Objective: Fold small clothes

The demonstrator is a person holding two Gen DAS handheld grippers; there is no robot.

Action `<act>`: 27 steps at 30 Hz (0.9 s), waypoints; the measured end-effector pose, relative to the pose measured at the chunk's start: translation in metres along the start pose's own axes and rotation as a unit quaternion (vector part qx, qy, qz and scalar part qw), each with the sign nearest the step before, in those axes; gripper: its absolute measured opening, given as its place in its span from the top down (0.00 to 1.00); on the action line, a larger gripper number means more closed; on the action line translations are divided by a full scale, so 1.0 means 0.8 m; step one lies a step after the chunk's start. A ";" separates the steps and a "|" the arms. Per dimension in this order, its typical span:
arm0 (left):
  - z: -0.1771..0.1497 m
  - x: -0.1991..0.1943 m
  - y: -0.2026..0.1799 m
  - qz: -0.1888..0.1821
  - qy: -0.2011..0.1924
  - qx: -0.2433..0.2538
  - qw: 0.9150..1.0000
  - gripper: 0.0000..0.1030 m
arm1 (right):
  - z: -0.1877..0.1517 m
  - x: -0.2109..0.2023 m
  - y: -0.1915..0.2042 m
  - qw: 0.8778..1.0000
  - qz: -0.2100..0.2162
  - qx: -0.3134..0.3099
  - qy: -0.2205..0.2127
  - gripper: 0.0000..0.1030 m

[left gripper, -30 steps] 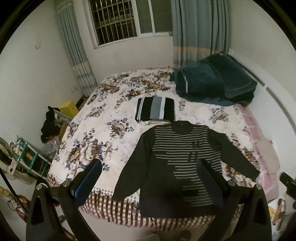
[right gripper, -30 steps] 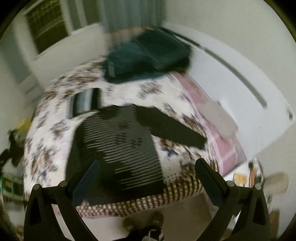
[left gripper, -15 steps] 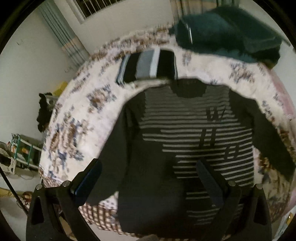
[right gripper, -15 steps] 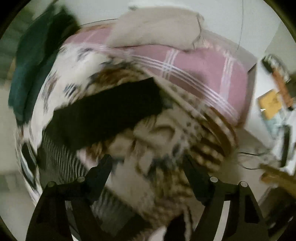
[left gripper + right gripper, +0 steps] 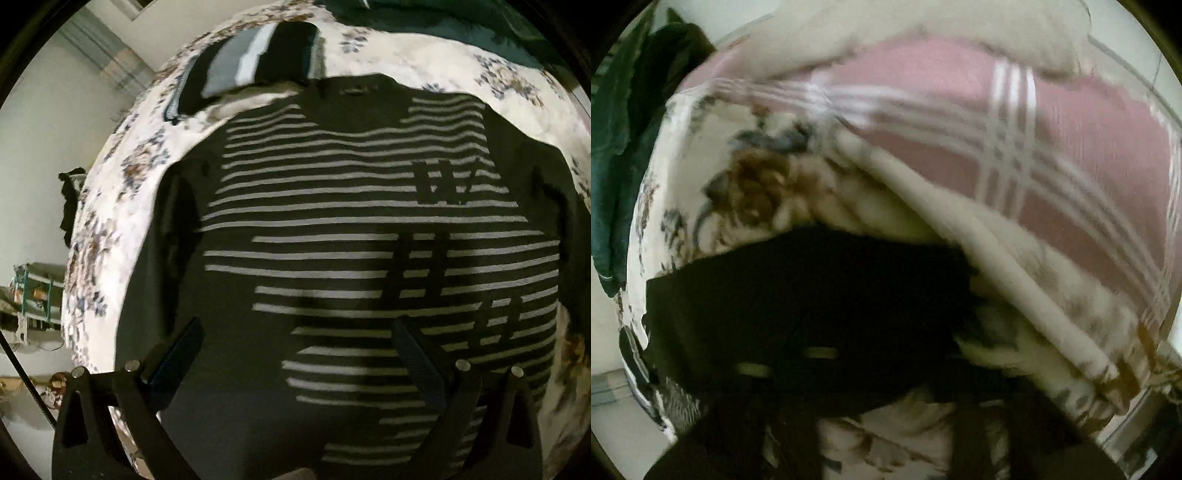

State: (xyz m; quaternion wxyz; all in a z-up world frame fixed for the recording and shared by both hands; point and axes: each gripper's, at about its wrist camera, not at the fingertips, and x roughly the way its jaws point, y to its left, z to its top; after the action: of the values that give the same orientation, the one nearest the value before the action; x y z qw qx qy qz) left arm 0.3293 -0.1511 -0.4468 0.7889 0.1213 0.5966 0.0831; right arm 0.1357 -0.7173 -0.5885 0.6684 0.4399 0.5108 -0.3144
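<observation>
My left gripper [image 5: 295, 354] released, hovering over striped sweater [image 5: 332, 240] flat on bed [image 5: 110, 206]. Right gripper's state unclear; dark sleeve [image 5: 812, 295] at 12. Pinch cuff squarely, fold inward.

One striped sweater [image 5: 332, 258] lies spread on the bed, and one folded striped garment [image 5: 251, 62] sits past its collar. One dark green blanket [image 5: 424, 18] is heaped beyond. One floral quilt [image 5: 110, 221] and one pink checked sheet [image 5: 1071, 147] cover the bed.

Sweater [image 5: 332, 258] dark, pale stripes; quilt [image 5: 110, 206] white floral; sheet [image 5: 1071, 147] pink plaid.
</observation>
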 end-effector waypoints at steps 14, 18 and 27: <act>0.008 0.029 -0.041 -0.042 -0.001 0.031 0.999 0.00 | 0.166 -0.102 0.043 0.988 -0.067 -0.093 -0.105 0.94; 0.010 0.039 -0.036 -0.050 0.006 0.021 0.998 0.00 | 0.197 -0.061 0.047 0.992 -0.057 -0.096 -0.059 0.93; 0.001 0.050 -0.015 -0.050 0.006 0.026 0.998 0.00 | 0.165 -0.023 -0.054 0.987 0.078 0.138 -0.012 0.40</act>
State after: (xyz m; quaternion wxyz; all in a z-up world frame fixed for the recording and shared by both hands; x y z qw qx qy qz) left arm 0.3405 -0.1514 -0.4868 0.7852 0.1109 0.6086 0.0286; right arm 0.1463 -0.8559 -0.5708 0.6302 0.5626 0.4181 -0.3340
